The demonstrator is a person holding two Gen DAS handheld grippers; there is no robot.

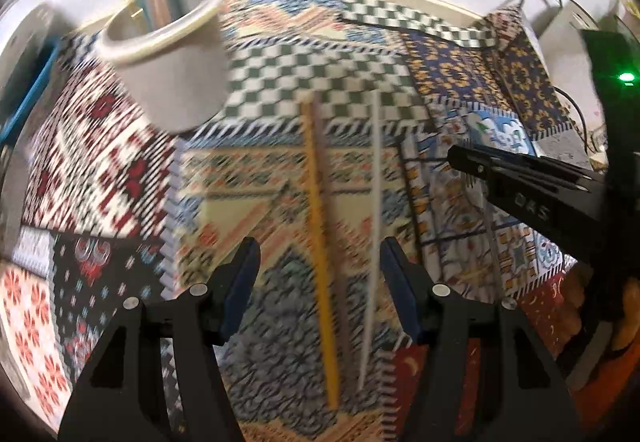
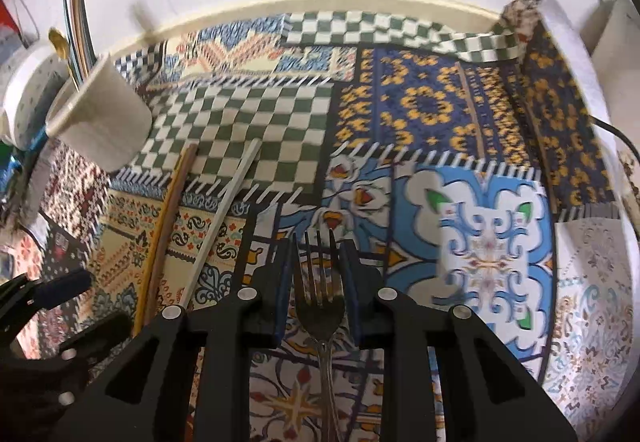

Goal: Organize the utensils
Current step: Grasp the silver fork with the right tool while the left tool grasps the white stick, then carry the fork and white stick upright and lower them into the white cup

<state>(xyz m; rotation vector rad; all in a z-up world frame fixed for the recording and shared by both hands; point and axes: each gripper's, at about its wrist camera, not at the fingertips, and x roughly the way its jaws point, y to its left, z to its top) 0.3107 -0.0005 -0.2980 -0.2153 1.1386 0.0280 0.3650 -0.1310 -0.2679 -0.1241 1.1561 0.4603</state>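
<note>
My left gripper hangs open over the patchwork cloth. A yellow chopstick and a white chopstick lie between its fingers, untouched, with a brown stick tight against the yellow one. A white cup stands at the upper left. In the right wrist view a metal fork lies on the cloth between the blue pads of my right gripper, tines pointing away; a thin gap shows on each side. The cup holds a gold spoon and several sticks. The right gripper reaches in from the right.
A patterned cloth covers the table up to a white wall. A white dotted container sits behind the cup. At the far right are a white box with a black cable and a dark device with a green light.
</note>
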